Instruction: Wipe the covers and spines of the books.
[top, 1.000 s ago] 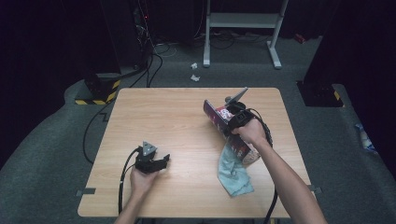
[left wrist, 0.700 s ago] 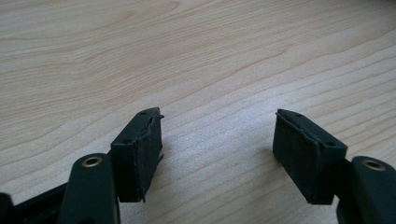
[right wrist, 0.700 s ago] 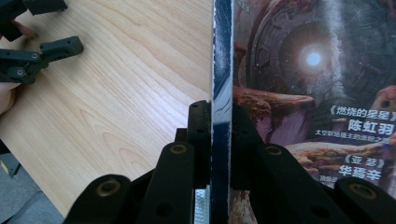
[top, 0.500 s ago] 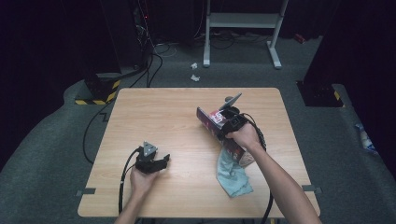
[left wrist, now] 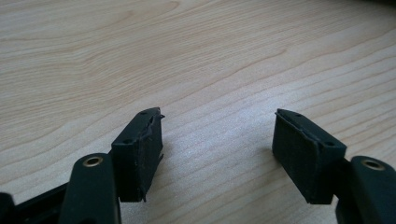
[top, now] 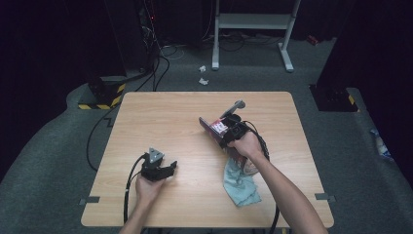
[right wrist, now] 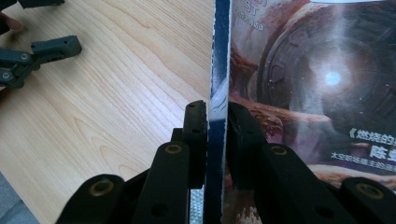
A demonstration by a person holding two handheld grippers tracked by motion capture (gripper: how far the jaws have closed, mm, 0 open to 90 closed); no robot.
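A book [top: 211,126] with a dark space-art cover [right wrist: 322,84] is held tilted above the middle of the wooden table [top: 165,117]. My right gripper [top: 223,132] is shut on its edge, and the jaws clamp the thin edge [right wrist: 216,116] from both sides. My left gripper [top: 170,168] rests low at the front left of the table, pointing right. Its jaws stand wide open [left wrist: 217,140] over bare wood with nothing between them. The left gripper [right wrist: 35,56] also appears far off in the right gripper view.
A crumpled blue-grey cloth [top: 239,186] lies on the table under my right forearm. Beside it, below my right hand, lies a small object I cannot make out. Black cables trail from both grippers off the front edge. A white stand [top: 253,22] is on the floor beyond the table.
My right gripper has carried the book leftward and slightly nearer, toward the table's middle. The left gripper has stayed in place.
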